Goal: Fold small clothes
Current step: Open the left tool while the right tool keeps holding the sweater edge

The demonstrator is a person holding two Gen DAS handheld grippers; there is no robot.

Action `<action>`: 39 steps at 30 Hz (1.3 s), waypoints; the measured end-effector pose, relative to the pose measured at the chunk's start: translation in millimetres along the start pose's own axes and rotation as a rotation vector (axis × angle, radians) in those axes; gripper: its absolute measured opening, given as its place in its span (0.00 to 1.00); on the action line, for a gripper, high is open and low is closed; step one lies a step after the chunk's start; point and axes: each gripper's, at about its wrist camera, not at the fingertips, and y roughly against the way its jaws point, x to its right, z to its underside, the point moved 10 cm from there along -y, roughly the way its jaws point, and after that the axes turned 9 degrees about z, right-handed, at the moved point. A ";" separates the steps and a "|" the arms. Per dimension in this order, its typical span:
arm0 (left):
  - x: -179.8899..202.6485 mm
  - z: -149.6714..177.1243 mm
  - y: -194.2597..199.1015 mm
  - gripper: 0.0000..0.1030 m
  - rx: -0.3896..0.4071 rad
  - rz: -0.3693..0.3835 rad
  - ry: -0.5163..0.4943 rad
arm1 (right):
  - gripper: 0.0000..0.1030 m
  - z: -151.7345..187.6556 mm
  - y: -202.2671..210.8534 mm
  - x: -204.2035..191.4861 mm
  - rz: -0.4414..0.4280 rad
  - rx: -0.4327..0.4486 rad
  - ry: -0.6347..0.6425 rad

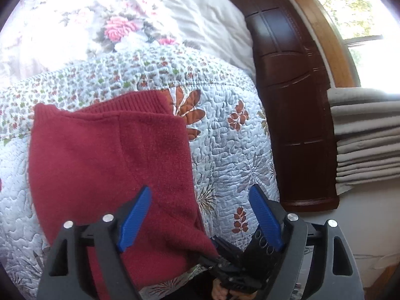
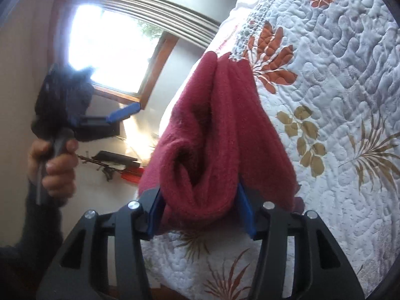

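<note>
Right wrist view: red knit garment (image 2: 215,135) is bunched in thick folds btwn the blue fingers (image 2: 243,207) of the right hand-held gripper (image 2: 200,210), which is pinching a fat wad of it; the rest trails away from the jaws onto the quilted bedspread (image 2: 337,80), w/ the far end resting near an orange leaf print. Left wrist view shows the same garment (image 1: 107,162) spread over the bedspread (image 1: 225,140) near the bed's edge, already doubled over itself, ribbed hem (image 1: 140,100) at the far end, one corner hanging toward the right hand-held gripper (image 1: 232,267) below. Left hand-held gripper (image 1: 200,215) is spread wide and holds nothing; its left blue finger sits over the cloth, right one over bare quilt, and whether it touches the fabric can't be told. From the right wrist view it appears off to the side, a hand (image 2: 53,165) around its handle. Judging by look, the garment is soft, fuzzy, light-to-medium wt, v. limp: it will sag and fold wherever unsupported, not slippery, grips easily, not fragile. Thick layers mean a pinch may catch only the top ply, so best hold is at a folded edge or corner, taking all layers, w/ the free gripper on the opposite corner to keep the edge straight. Dark wood headboard (image 1: 295,100), window (image 1: 362,12) and grey pleated curtain (image 1: 367,137) lie beyond the bed.
</note>
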 end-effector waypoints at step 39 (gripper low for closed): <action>-44.1 163.2 11.3 0.81 -0.035 0.194 -0.060 | 0.07 -144.7 -73.8 -49.1 0.178 -0.148 0.249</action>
